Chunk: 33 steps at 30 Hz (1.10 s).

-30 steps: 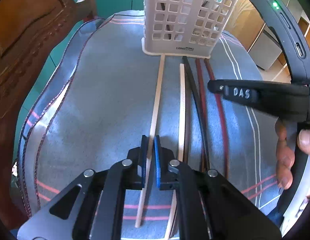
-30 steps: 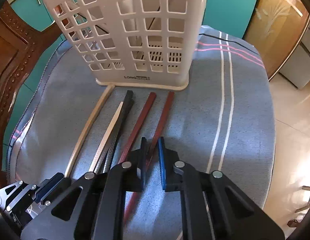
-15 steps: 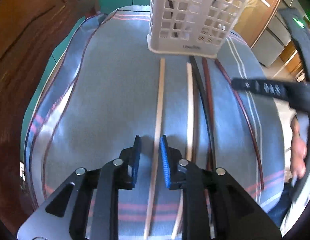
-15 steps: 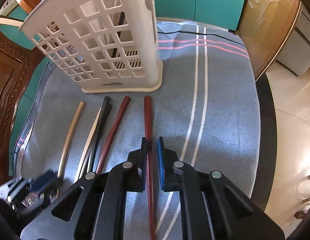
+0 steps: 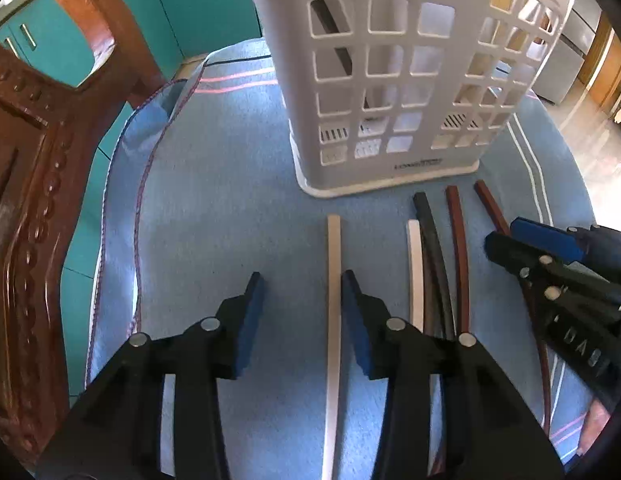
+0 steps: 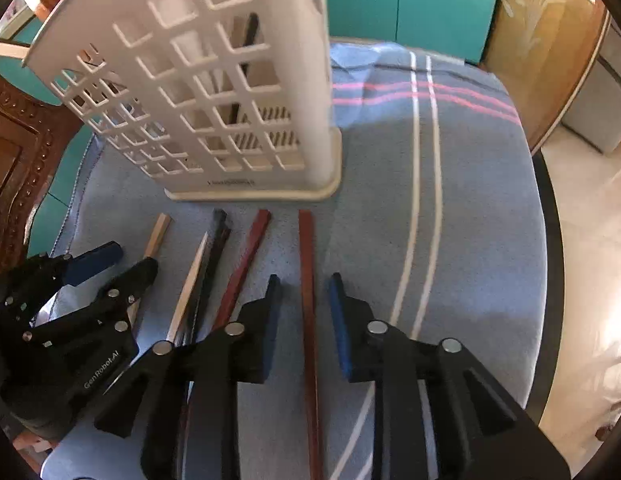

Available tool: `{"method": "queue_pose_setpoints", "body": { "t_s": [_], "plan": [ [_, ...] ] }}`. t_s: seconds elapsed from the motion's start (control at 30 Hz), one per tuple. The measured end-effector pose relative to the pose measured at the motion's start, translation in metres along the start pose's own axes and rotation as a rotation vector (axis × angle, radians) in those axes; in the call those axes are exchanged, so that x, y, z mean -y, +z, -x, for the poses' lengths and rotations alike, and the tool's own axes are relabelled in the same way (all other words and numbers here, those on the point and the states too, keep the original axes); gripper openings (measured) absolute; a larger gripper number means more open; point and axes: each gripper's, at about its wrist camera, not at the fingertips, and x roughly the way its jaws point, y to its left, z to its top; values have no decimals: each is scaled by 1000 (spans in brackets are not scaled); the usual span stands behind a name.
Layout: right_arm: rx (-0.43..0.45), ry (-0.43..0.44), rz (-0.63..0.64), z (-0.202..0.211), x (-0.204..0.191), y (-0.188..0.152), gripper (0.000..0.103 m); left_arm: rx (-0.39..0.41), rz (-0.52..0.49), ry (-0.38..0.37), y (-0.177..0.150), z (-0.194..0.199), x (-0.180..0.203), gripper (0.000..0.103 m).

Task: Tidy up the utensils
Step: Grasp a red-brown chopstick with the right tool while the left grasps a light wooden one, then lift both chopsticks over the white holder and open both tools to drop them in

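Note:
Several chopsticks lie side by side on the blue cloth in front of a white lattice utensil basket [image 5: 394,80], also in the right wrist view [image 6: 214,92]. My left gripper [image 5: 300,290] is open and empty; a pale chopstick [image 5: 333,300] lies on the cloth beside its right finger. A second pale one [image 5: 415,272], a black one [image 5: 432,256] and two dark red ones [image 5: 458,256] lie to the right. My right gripper [image 6: 302,300] is open, its fingers either side of a dark red chopstick [image 6: 308,300] that lies on the cloth. A dark utensil stands inside the basket.
A carved wooden chair back [image 5: 34,184] stands at the left. The blue striped cloth [image 6: 450,216] covers the rounded table, whose edge drops to the tiled floor [image 6: 590,248] at the right. Teal cabinets stand behind.
Both grippers have opened and let go of their chopsticks, which now lie on the cloth. Both have moved closer to the basket.

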Motion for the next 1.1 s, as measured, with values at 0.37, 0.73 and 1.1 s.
{"method": "queue_pose_setpoints", "body": {
  "t_s": [0.37,0.73,1.1],
  "plan": [
    [17,-40,17,-5,-16,4,7,17,-32,-13,9,0,19,7],
    [216,158,-17,95,10,5,7,192,43,-124,-10,92,-8,7],
    [451,386,-42,206,36,2,7,495,75,-158,-22,235,-28,7]
  ]
}}
